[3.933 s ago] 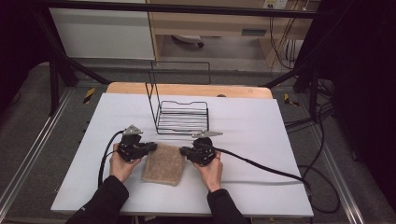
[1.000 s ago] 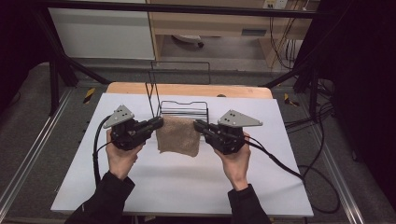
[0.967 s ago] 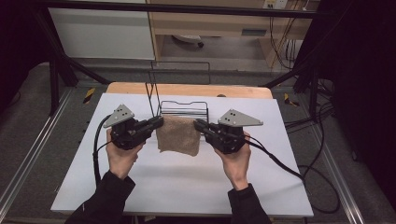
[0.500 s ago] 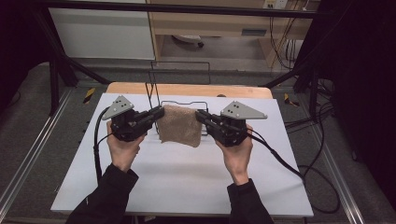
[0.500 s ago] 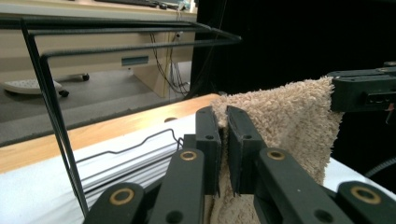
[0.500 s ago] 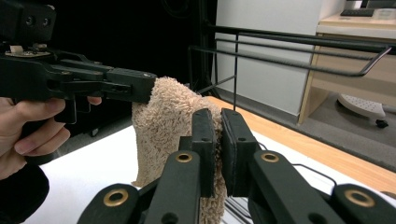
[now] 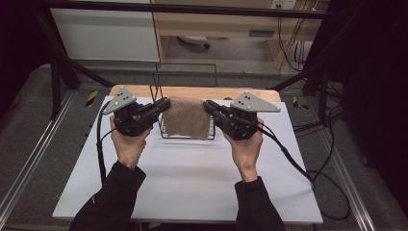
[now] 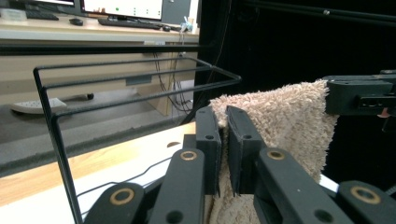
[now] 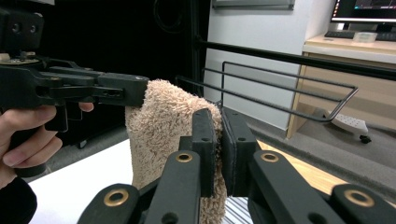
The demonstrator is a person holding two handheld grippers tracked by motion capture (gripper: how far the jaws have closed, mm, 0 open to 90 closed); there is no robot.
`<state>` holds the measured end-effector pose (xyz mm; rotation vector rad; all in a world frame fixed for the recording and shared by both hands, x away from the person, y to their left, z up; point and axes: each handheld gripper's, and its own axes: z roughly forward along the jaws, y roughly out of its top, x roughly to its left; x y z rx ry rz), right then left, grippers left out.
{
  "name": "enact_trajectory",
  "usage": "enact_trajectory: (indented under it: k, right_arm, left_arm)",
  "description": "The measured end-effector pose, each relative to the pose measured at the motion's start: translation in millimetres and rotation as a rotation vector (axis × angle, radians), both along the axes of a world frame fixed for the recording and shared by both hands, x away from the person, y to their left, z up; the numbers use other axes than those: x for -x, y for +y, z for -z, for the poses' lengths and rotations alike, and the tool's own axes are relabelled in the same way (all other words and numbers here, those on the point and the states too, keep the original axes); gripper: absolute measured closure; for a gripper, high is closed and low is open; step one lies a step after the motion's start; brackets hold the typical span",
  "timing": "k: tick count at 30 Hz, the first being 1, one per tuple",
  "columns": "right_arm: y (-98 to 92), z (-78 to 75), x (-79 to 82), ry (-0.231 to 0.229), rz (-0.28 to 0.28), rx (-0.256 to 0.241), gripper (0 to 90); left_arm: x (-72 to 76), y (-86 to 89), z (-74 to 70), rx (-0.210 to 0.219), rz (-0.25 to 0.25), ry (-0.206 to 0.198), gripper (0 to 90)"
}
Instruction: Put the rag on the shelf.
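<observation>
Pinching the top corners of the tan towel (image 7: 188, 117), my left gripper (image 7: 161, 106) and right gripper (image 7: 211, 108) both have their jaws clenched on the cloth. I see it hanging stretched between them, raised above the wire rack (image 7: 163, 132) near the far edge of the bench (image 7: 192, 173).

One overhead camera, two riding the grippers.
The high view looks forward and down; both close gripper views face inward, sharing the towel (image 7: 188, 117) and wire rack (image 8: 116, 84).
</observation>
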<state>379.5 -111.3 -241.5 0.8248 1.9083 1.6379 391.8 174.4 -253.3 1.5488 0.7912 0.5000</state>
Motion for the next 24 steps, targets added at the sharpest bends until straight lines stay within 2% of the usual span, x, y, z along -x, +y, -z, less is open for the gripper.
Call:
enact_trajectory:
  k: [6, 15, 24]
  right_arm:
    - [-0.2, -5.0, -4.6, -0.013, 0.008, -0.015, 85.0]
    - [1.9, -17.4, -13.1, -0.045, 0.026, -0.025, 85.1]
    - [6.8, -31.0, -20.3, -0.074, 0.035, -0.018, 85.1]
  left_arm:
    - [-4.7, -0.7, -4.7, 0.014, -0.008, -0.005, 83.7]
    - [-12.3, -0.5, -16.5, 0.032, -0.023, -0.036, 83.7]
    - [-21.3, 1.5, -29.0, 0.042, -0.041, -0.057, 83.7]
